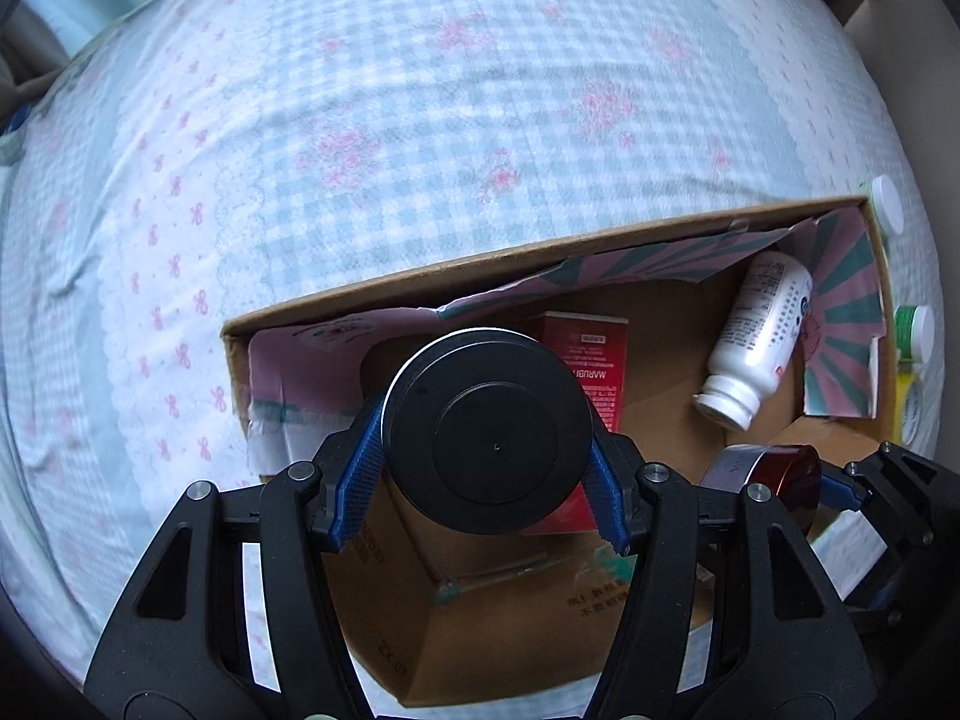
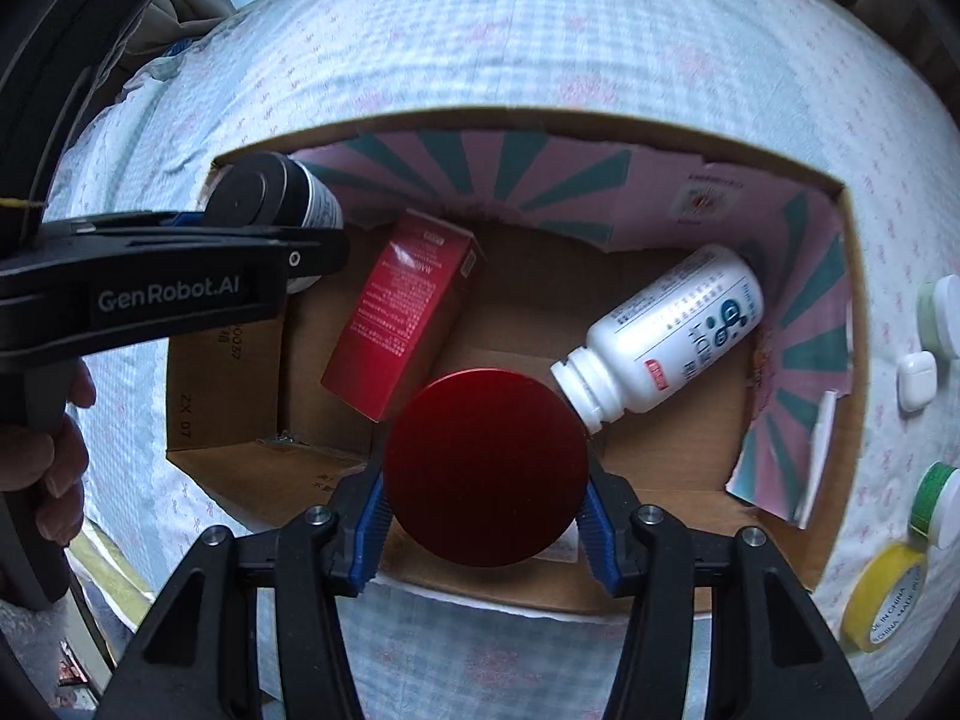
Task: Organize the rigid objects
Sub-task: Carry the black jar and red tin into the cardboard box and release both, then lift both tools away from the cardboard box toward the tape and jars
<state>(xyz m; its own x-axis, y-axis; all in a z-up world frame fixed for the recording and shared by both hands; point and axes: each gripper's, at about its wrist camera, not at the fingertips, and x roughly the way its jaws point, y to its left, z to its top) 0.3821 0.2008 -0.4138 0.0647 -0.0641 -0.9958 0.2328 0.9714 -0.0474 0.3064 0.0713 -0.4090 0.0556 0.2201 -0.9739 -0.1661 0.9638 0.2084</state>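
Black jar (image 1: pixel 487 432) and red jar (image 2: pixel 485 468) hang over the cardboard box (image 2: pixel 837 276); inside lie a red carton (image 2: pixel 399 315) and white bottle (image 2: pixel 666 336).

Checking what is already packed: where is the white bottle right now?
The white bottle lies on its side inside the cardboard box, toward the right in both wrist views, near the pink-lined wall, right of the red carton.

The bedsheet (image 1: pixel 372 138) is pale blue-and-white check with pink flowers and bows. The cardboard box (image 2: pixel 648 594) is brown outside — pink with teal rays on its inner flaps. Inside lie a red carton (image 2: pixel 396 318) and a white bottle (image 2: pixel 666 330). One jar (image 1: pixel 486 432) is black, the other jar (image 2: pixel 485 461) red. The tape roll (image 2: pixel 885 597) is yellow.
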